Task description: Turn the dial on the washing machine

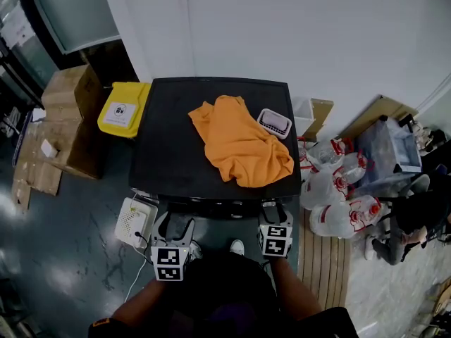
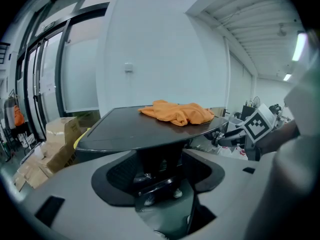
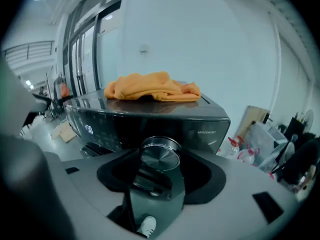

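Dial (image 3: 160, 155) gripped in right tool (image 3: 158, 168), washer (image 3: 150, 121) front edge

Even, cool overhead light fills the room. The white wall (image 1: 282, 27) behind the glossy black washing machine (image 1: 173, 143) is bright, and the dark floor (image 1: 77, 248) left of the machine carries soft pale reflections. The crumpled orange cloth (image 1: 243, 143) on top of it is sharp and saturated. Both gripper views bulge like a fisheye, with black corners and bent lines. Ceiling strip lamps (image 2: 299, 46) up and right of the machine flare. The nearest foreground there is blurred, and the round brushed-metal dial (image 3: 160, 157) on the machine's front shows a dull sheen.
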{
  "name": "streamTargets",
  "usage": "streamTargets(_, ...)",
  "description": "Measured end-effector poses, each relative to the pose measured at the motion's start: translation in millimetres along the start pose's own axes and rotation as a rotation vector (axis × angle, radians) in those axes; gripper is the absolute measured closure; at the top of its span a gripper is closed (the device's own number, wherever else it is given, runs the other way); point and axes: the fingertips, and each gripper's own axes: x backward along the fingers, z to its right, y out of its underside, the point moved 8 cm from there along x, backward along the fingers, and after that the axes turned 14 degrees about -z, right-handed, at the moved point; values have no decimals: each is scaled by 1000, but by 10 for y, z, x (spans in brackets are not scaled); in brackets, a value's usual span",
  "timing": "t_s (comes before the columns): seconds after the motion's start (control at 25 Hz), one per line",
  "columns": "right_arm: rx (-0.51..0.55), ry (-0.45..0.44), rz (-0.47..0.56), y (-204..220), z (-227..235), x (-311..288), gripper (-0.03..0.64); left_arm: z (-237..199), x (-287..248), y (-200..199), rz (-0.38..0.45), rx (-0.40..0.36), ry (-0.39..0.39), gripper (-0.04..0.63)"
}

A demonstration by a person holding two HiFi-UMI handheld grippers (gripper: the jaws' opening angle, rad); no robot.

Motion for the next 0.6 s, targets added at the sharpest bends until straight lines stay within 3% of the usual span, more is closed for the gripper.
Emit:
streamTargets(0.2, -235, -265, 18, 61, 222, -48, 351, 5, 11, 12, 0, 7, 6, 310)
streamTargets(0.32, -259, -330, 15, 67, 273, -57, 351, 26, 15, -5, -1, 1, 9, 310)
streamTargets(0.44, -211, -277, 10, 55, 234, -35, 350, 54, 18, -17, 4, -4, 12, 310)
streamTargets(0.6, -18, -64, -8, 18, 91, 31, 337, 79, 18, -14, 5, -8, 12, 310)
